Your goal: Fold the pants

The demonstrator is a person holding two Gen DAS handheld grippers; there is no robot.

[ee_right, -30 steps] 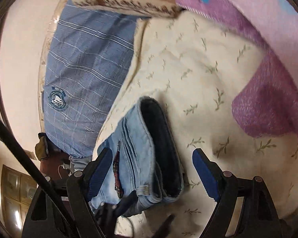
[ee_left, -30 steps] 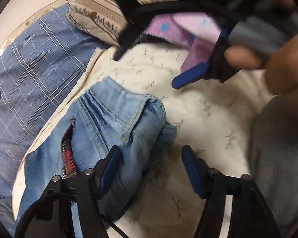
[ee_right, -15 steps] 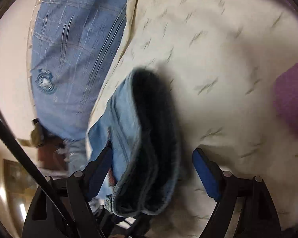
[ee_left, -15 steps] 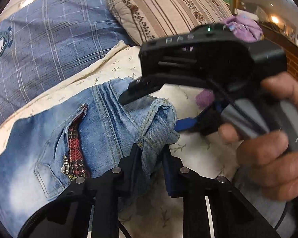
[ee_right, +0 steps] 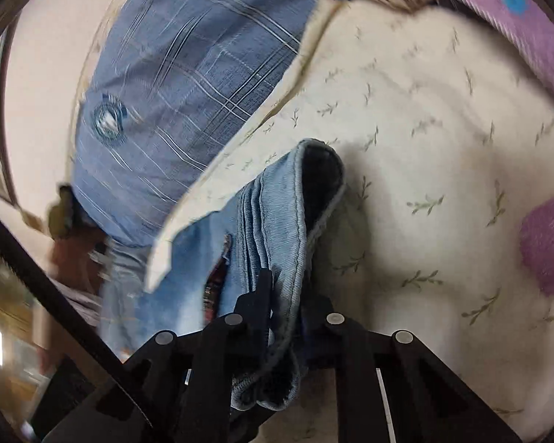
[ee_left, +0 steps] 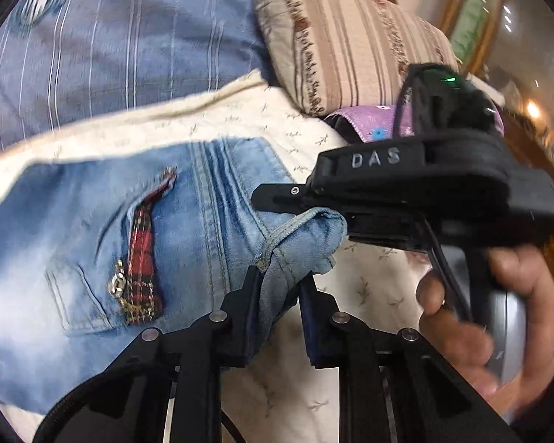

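Both views are partly blurred, and the near end of the light blue jeans (ee_left: 92, 229) is cut off by the lower left edge of the left wrist view, so their full length cannot be seen. In the right wrist view the far fingertips of the right gripper (ee_right: 286, 295) are hidden under denim.

The jeans lie on a cream blanket with a small leaf print (ee_right: 443, 140). The left gripper (ee_left: 277, 288) is closed on a bunched corner of the hem or waistband, and the cloth stands up between its two fingers. The right gripper is also clamped on the jeans, on a thick folded edge whose dark inside opens just beyond the fingers.

Only the left wrist view shows the red tartan pocket trim with a metal zipper (ee_left: 138, 258), the striped beige pillow (ee_left: 351, 48) at the far right, and the right hand (ee_left: 487, 313) holding the black handle marked "DAS". Only the right wrist view shows the round emblem on the blue checked sheet (ee_right: 158, 92) at the far left. A purple cloth (ee_right: 546, 247) lies at the right.
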